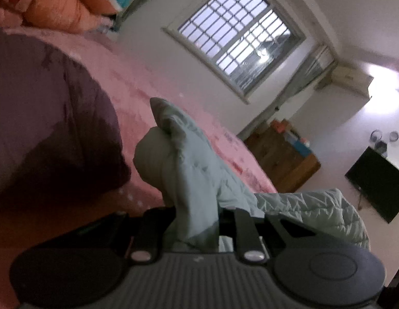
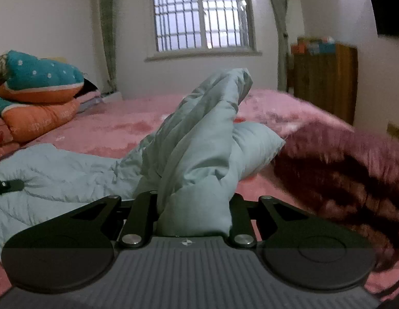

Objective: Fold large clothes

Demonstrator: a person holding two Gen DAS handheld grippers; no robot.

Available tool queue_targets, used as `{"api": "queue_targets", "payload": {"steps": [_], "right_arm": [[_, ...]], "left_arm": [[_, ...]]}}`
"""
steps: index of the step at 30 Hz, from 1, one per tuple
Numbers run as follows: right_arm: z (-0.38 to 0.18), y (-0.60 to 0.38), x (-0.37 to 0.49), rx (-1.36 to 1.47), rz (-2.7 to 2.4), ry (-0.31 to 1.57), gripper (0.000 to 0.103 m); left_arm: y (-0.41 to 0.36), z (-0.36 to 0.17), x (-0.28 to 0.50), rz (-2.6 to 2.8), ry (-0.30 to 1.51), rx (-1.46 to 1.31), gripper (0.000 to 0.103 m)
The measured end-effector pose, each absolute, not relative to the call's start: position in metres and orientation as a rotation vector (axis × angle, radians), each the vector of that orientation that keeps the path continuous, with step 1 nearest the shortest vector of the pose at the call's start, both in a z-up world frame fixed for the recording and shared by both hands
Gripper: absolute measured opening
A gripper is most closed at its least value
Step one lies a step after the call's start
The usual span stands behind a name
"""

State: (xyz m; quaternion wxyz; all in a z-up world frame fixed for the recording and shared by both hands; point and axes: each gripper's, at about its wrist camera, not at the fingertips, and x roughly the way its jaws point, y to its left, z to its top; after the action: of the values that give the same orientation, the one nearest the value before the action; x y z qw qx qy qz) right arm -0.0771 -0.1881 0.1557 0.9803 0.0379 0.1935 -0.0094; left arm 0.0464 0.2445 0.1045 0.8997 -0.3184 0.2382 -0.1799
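Currently both tongs are clamped on the pale green padded jacket (image 2: 194, 139). Left tongs (image 1: 197, 221) pinch a bunched fold, fabric rising in a lump between the fingers. Right tongs (image 2: 194, 206) grip another thick fold, which stands up above the pink bed (image 2: 109, 126). Rest of the jacket lies spread on the bed, lower left in the right view. Orange and teal pillows (image 2: 37, 87) are stacked by the wall.
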Motion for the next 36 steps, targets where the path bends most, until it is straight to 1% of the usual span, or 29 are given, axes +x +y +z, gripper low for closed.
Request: {"api": "queue_targets", "payload": {"steps": [9, 14, 20, 25, 29, 33, 36], "right_arm": [[0.203, -0.144, -0.056, 0.009, 0.066, 0.26, 0.024], [0.225, -0.104, -0.025, 0.018, 0.181, 0.208, 0.024], [0.236, -0.042, 0.017, 0.056, 0.349, 0.177, 0.024], [0.225, 0.025, 0.058, 0.131, 0.48, 0.193, 0.024], [0.196, 0.076, 0.094, 0.149, 0.541, 0.252, 0.024], [0.164, 0.12, 0.108, 0.137, 0.55, 0.329, 0.024], [0.138, 0.141, 0.126, 0.088, 0.534, 0.391, 0.025]], "left_arm": [[0.299, 0.157, 0.019, -0.318, 0.287, -0.677, 0.015], [0.337, 0.182, -0.003, -0.217, 0.163, -0.659, 0.016], [0.39, 0.194, -0.033, -0.02, 0.045, -0.603, 0.016], [0.432, 0.187, -0.044, 0.131, 0.028, -0.572, 0.018], [0.458, 0.169, -0.05, 0.25, 0.05, -0.562, 0.018], [0.478, 0.142, -0.049, 0.33, 0.114, -0.58, 0.018], [0.482, 0.126, -0.043, 0.377, 0.176, -0.586, 0.021]]}}
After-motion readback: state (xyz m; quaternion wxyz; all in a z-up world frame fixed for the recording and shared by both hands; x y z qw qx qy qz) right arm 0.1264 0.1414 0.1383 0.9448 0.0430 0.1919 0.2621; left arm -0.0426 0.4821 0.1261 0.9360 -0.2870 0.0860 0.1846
